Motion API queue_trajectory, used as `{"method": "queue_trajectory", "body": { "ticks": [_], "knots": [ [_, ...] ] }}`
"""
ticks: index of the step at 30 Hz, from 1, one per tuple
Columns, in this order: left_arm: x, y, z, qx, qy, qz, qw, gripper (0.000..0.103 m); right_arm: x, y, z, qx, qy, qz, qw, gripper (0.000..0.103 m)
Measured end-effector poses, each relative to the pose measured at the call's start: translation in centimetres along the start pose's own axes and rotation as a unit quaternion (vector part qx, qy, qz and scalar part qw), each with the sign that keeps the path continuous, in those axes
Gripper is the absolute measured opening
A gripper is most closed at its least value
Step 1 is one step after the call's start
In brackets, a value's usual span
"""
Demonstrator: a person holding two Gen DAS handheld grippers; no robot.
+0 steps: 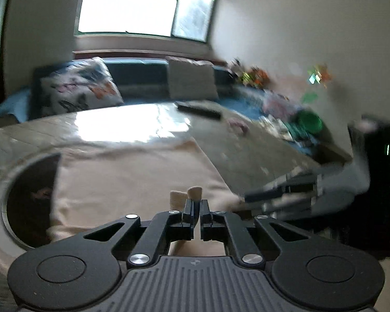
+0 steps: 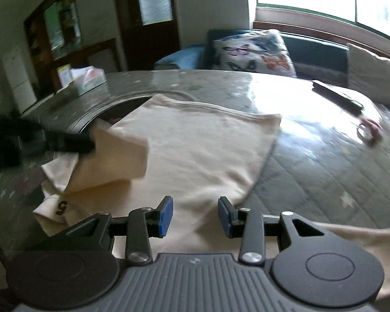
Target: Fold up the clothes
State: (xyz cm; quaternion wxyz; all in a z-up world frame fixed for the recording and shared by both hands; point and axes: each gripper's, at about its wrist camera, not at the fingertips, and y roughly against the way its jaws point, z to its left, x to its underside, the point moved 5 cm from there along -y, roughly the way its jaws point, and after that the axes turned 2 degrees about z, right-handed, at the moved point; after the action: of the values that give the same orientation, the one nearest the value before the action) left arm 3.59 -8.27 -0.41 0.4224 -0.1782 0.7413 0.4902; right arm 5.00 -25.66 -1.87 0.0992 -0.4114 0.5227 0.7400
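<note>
A cream garment point(image 1: 132, 176) lies spread on the table, seen larger in the right wrist view point(image 2: 200, 143). My left gripper point(image 1: 197, 202) is shut on a pinch of its fabric, and a small tuft shows above the fingertips. From the right wrist view, the left gripper point(image 2: 89, 143) comes in from the left and holds a flap of the garment point(image 2: 117, 156) lifted and doubled over the body. My right gripper point(image 2: 195, 208) is open above the garment's near part, with nothing between its blue pads point(image 2: 166, 215). It shows blurred at the right of the left wrist view point(image 1: 249, 197).
The table wears a grey quilted cloth with stars point(image 2: 312, 169) and has a dark round hollow point(image 1: 31, 195) at its left. A black remote point(image 2: 338, 96), a small pink object point(image 2: 370, 130) and a tissue box point(image 2: 88, 78) lie farther off. Behind stands a sofa with a butterfly pillow point(image 2: 252, 49).
</note>
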Motion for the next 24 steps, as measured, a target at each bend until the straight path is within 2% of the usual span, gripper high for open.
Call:
{"method": "queue_trajectory", "body": {
  "ticks": [4, 6, 9, 11, 14, 18, 20, 22, 23, 24],
  "knots": [
    [1.3, -1.5, -1.1, 0.014, -0.018, 0.029, 0.9993, 0.01, -0.1, 0.9, -1.0, 0.004, -0.02, -0.012, 1.0, 0.038],
    [1.8, -1.2, -1.4, 0.017, -0.024, 0.031, 0.9991, 0.031, -0.2, 1.0, -1.0, -0.001, -0.029, -0.014, 0.999, 0.038],
    [1.8, -0.1, -0.8, 0.007, -0.03, 0.017, 0.9994, 0.046, -0.4, 0.7, -0.2, -0.017, -0.029, -0.011, 0.999, 0.038],
    [1.4, 0.8, 0.4, -0.01, -0.027, 0.006, 0.9996, 0.048, -0.3, 0.3, 0.5, -0.028, -0.026, -0.007, 0.999, 0.038],
    [1.3, 1.5, 3.3, -0.066, -0.018, -0.002, 0.9977, 0.049, -0.2, -0.6, 1.6, -0.041, -0.021, 0.003, 0.999, 0.038],
    [1.9, 1.3, 7.1, -0.145, -0.008, 0.012, 0.9894, 0.049, 0.2, -1.8, 2.6, -0.05, -0.025, 0.022, 0.998, 0.037],
    [2.4, 1.1, 8.3, -0.168, -0.008, 0.019, 0.9855, 0.049, 0.5, -2.3, 2.9, -0.052, -0.027, 0.029, 0.998, 0.036],
    [2.9, 0.8, 9.1, -0.185, -0.007, 0.026, 0.9824, 0.049, 0.6, -2.8, 3.2, -0.05, -0.028, 0.034, 0.998, 0.027],
    [3.1, 0.7, 9.4, -0.189, -0.006, 0.028, 0.9816, 0.049, 0.6, -2.8, 3.3, -0.048, -0.027, 0.035, 0.998, 0.015],
    [3.3, 0.6, 9.6, -0.192, -0.004, 0.031, 0.9809, 0.05, 0.6, -2.9, 3.3, -0.044, -0.026, 0.035, 0.998, 0.009]
  ]
}}
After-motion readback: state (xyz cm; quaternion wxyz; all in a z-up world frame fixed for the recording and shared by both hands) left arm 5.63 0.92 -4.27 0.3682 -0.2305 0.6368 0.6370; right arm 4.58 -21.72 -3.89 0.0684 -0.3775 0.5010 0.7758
